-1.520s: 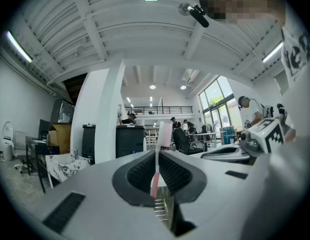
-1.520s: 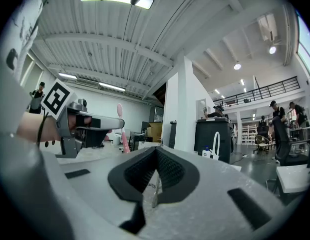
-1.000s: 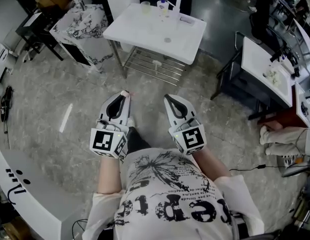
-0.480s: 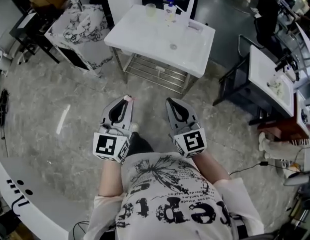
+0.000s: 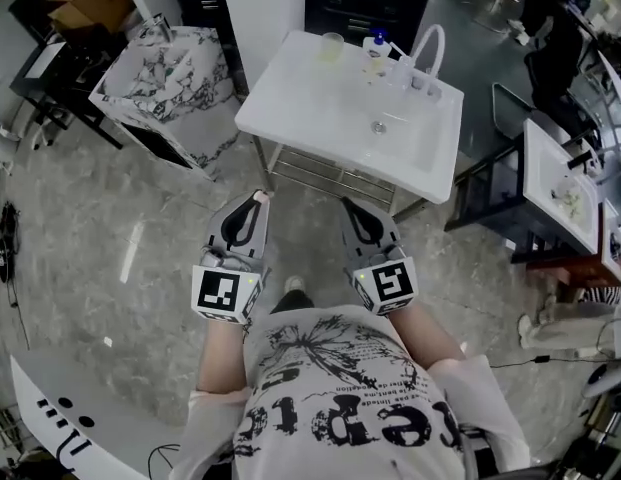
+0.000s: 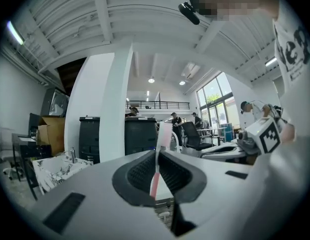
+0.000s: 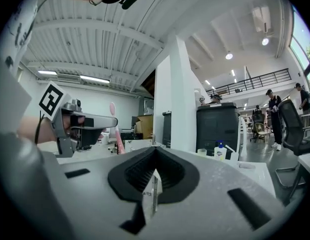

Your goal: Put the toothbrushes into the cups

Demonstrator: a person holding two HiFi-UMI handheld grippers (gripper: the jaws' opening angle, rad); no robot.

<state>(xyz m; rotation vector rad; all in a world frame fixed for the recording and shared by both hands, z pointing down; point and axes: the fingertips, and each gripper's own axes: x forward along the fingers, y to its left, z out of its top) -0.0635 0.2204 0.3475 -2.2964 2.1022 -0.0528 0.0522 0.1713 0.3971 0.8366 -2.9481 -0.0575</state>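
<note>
Head view down: person faces white sink counter (image 5: 310, 108), not yet within reach. Left tongs (image 5: 256, 197) pinched on pink toothbrush (image 6: 154, 180), head up. Right tongs (image 5: 348, 206) narrow, gripping pale toothbrush (image 7: 154, 190) (probably; only thin edge shows). Cup (image 5: 333, 46) at counter's far edge, near soap bottle (image 5: 378, 41). Advice: close in squarely, keep brushes upright, grip firm before reaching over basin.

Showing a bright, evenly lit hall in all three views. Taking daylight from tall windows (image 6: 214, 93) and glow from ceiling strip lights (image 7: 95, 78). Bleaching the white worktop (image 5: 310, 98) slightly in the head view, casting only soft shadows on the floor (image 5: 140, 268). Bending straight lines hard and darkening to black at the corners in both gripper views. Blurring the near jaws, keeping the background sharper.
</note>
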